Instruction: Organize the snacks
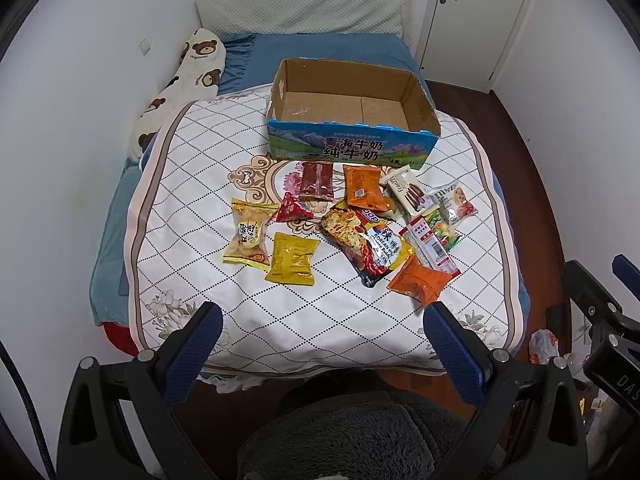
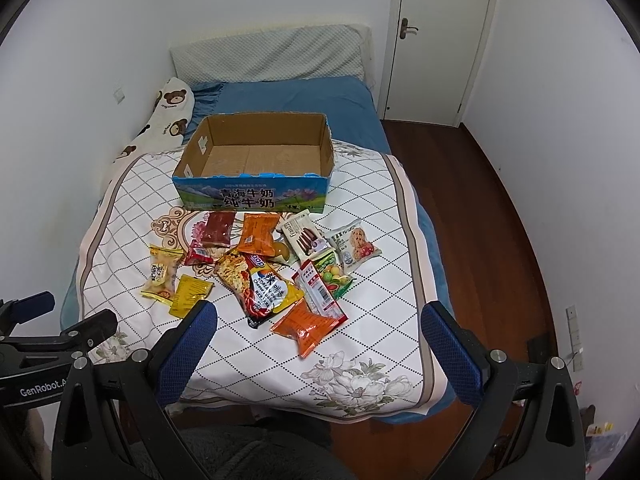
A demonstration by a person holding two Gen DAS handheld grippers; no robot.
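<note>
Two pairs of tongs are hovering over the foot of a bed (image 2: 404, 216), both spread wide and gripping nothing: the left tongs (image 1: 322, 328) and the right tongs (image 2: 318, 326) are each showing blue-padded fingers well apart above the quilted white cover (image 1: 192, 184). About a dozen snack packets are lying scattered on that cover, all outside the box. An open cardboard milk carton box (image 1: 352, 148) with a blue printed front is sitting farther up the bed, just behind the snacks, and its brown floor is showing bare. Nearest the box, a dark red packet (image 1: 317, 181), an orange packet (image 1: 362, 186) and a white Franzzi biscuit packet (image 1: 404, 192) are lying side by side. A clear cookie packet (image 1: 456, 200) is resting at the right end. In the middle, a Korean noodle packet (image 1: 366, 244) is overlapping its neighbours, with a red-and-white strip packet (image 1: 432, 246) and a second orange packet (image 1: 420, 282) just beside it toward the foot. On the left, a pale yellow packet (image 1: 250, 236) and a mustard yellow packet (image 1: 292, 260) are lying touching each other, apart from the main heap. A bear-print pillow (image 1: 192, 72) is leaning along the wall
</note>
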